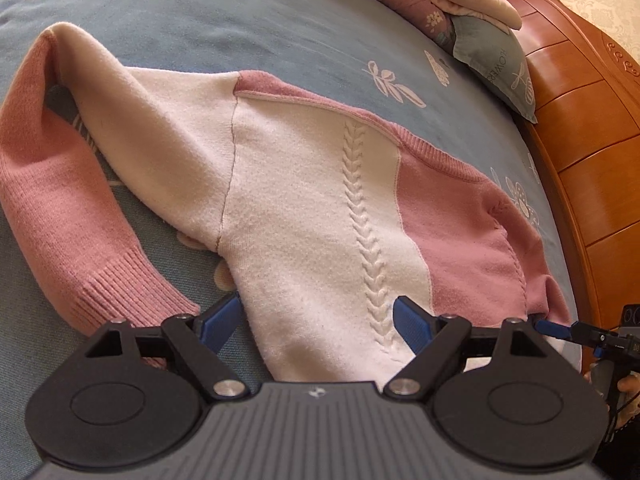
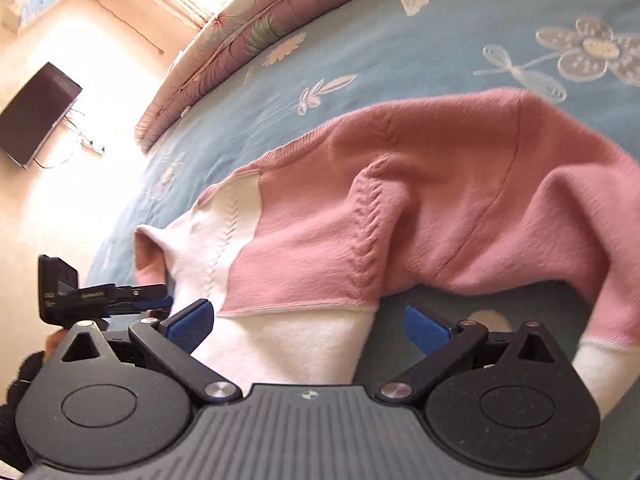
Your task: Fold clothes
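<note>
A pink and white sweater (image 1: 320,200) is lying spread on a blue flowered bedsheet (image 1: 200,20), one sleeve (image 1: 60,200) bending back toward the hem. The left gripper (image 1: 316,320) is hovering over the hem's white part with its fingers standing wide, gripping nothing. The right gripper (image 2: 308,324) is spreading its fingers wide over the hem too. Pillows (image 1: 472,8) are leaning against a wooden headboard (image 1: 580,140).

The sweater (image 1: 304,208) is soft, fuzzy knit in pink and cream, ribbed at the cuff (image 1: 116,292), with a raised braid (image 1: 360,200) down its middle. Under it the bedsheet (image 1: 240,24) is smooth matt cloth. Beside the sheet, the headboard (image 1: 576,128) is glossy varnished wood.
</note>
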`<state>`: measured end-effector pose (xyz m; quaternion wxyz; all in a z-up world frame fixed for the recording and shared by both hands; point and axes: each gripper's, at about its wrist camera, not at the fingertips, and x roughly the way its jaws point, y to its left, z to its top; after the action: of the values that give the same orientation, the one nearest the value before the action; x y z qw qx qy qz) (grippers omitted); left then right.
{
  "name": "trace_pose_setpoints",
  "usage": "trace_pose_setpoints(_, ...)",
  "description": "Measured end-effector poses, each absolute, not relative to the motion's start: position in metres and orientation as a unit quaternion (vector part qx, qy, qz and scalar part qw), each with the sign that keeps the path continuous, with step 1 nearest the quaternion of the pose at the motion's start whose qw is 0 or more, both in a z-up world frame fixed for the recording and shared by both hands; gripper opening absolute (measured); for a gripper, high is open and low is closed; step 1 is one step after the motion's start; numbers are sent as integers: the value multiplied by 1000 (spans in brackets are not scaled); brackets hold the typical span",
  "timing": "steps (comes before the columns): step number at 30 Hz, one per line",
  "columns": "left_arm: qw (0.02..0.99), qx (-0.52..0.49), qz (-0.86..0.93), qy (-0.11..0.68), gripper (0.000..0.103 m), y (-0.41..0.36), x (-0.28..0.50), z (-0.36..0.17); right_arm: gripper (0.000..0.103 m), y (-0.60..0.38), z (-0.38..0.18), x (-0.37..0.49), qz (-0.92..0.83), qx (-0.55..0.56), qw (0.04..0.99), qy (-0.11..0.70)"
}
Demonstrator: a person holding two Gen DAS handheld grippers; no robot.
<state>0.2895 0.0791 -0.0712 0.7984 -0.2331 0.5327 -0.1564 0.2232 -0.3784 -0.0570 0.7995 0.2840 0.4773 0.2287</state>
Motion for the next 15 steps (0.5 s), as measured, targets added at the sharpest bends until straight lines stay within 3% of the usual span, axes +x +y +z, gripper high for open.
trace_pose_setpoints(5,783,-297,-153,525,84,94,293,-87,103,-380,-99,231,206,350,763,502)
trace_pose_setpoints(11,806,-296,-150,490,92,88,319,-86,103,-389,-114,258,198,424,766,441)
trace_pose_setpoints(15,827,-294,-144,457,92,83,333,-88,103,-387,-116,281,187,445,782,395)
